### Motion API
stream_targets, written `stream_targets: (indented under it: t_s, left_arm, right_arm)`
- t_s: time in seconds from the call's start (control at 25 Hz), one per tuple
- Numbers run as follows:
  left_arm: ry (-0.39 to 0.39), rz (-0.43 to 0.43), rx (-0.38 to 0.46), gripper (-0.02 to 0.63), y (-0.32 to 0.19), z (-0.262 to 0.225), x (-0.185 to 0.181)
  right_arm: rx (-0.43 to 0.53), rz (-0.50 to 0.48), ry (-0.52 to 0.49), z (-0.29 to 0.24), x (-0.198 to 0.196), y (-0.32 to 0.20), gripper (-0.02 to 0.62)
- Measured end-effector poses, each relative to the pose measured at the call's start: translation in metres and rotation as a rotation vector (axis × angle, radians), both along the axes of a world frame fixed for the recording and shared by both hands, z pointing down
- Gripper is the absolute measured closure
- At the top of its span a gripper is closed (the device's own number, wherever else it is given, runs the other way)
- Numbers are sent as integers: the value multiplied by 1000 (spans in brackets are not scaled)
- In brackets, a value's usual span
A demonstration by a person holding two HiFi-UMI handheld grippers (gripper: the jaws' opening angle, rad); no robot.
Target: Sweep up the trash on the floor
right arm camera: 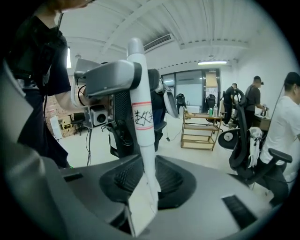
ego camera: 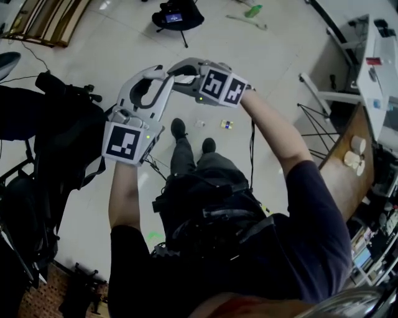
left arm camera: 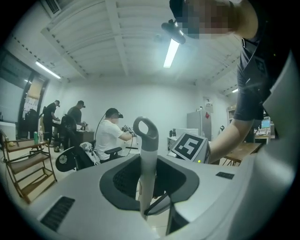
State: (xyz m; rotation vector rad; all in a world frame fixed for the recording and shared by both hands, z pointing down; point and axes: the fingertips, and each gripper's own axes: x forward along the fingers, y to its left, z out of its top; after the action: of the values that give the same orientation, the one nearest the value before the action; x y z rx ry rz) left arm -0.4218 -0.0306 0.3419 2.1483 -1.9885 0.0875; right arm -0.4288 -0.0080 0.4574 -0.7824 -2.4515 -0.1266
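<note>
In the head view we see both forearms raised and bent inward over the pale tiled floor (ego camera: 118,43). The left gripper (ego camera: 158,77) slants up from the left of centre. The right gripper (ego camera: 183,68) reaches in from the right, so the two tips nearly meet above centre. Small scraps of trash (ego camera: 227,125) lie on the floor just ahead of the person's dark shoes (ego camera: 178,128), below the grippers in the frame. A wooden slatted rack (ego camera: 50,22) sits upper left and a black tripod stand (ego camera: 177,15) at the top. A black office chair (ego camera: 62,130) crowds the left side and a brown wooden table (ego camera: 345,177) the right. In the left gripper view, the left gripper (left arm camera: 149,197) is clenched on a pale grey stick with an oval loop at its top (left arm camera: 146,145), standing almost upright at centre. The right gripper's marker cube (left arm camera: 190,146) shows just to the right behind it, and people work at desks in the left background. In the right gripper view, the right gripper (right arm camera: 145,187) grasps a white round pole with red bands and a black scribble (right arm camera: 142,117), leaning slightly left. The left gripper's grey body (right arm camera: 110,77) sits right against the pole's upper part. We cannot tell if stick and pole are one thing. A second wooden rack (right arm camera: 199,126) and black chairs stand behind.
</note>
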Motion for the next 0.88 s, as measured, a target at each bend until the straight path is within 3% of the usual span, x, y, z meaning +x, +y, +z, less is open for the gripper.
stream_targets:
  t_s: [0.36, 0.64, 0.76, 0.88]
  left_arm:
    - [23, -32, -41, 502, -38, 89, -34]
    - [107, -10, -29, 497, -47, 118, -21]
    - [95, 38, -47, 497, -44, 127, -3]
    - [95, 64, -55, 495, -41, 130, 16]
  right_arm:
    - [79, 0, 40, 90, -36, -39, 499]
    - [90, 32, 45, 118, -24, -53, 499]
    - [102, -8, 87, 127, -5, -46, 499]
    - [81, 12, 108, 131, 13, -41, 499]
